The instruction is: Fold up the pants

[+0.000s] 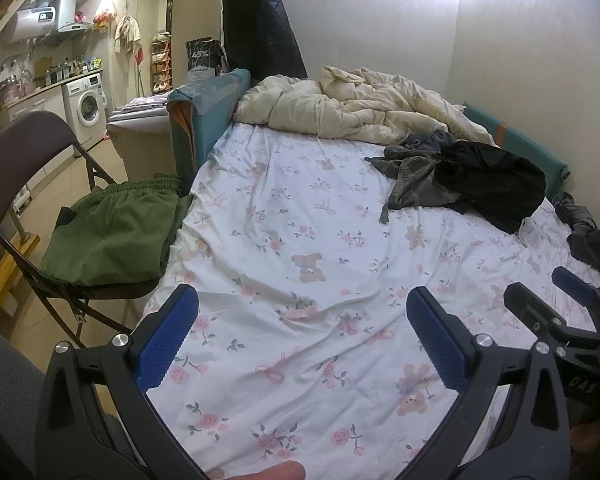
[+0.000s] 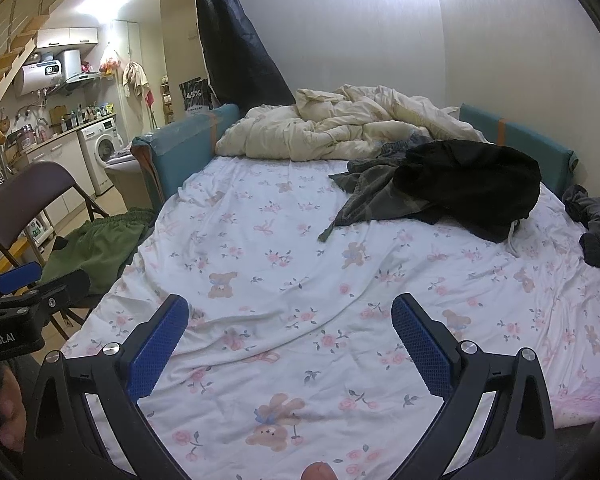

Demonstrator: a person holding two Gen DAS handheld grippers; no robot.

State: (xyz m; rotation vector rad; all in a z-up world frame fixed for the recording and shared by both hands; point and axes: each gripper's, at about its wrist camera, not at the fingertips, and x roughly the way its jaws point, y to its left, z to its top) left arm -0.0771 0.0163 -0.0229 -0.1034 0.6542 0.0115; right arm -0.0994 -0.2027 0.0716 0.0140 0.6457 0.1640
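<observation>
Both the left hand-held gripper [image 1: 302, 308] and the right hand-held gripper [image 2: 290, 312] gape wide and hold nothing over the bed [image 1: 300, 208], the dark pants [image 2: 440, 188] lie heaped far right, half cut off, and only the left view shows the green shorts [image 1: 116, 232] whole.

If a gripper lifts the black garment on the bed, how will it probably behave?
The black garment lies crumpled with soft folds, so it will probably hang limp and unfold. It overlaps the olive garment, so that one may drag along. Its white drawstring will likely dangle.
</observation>
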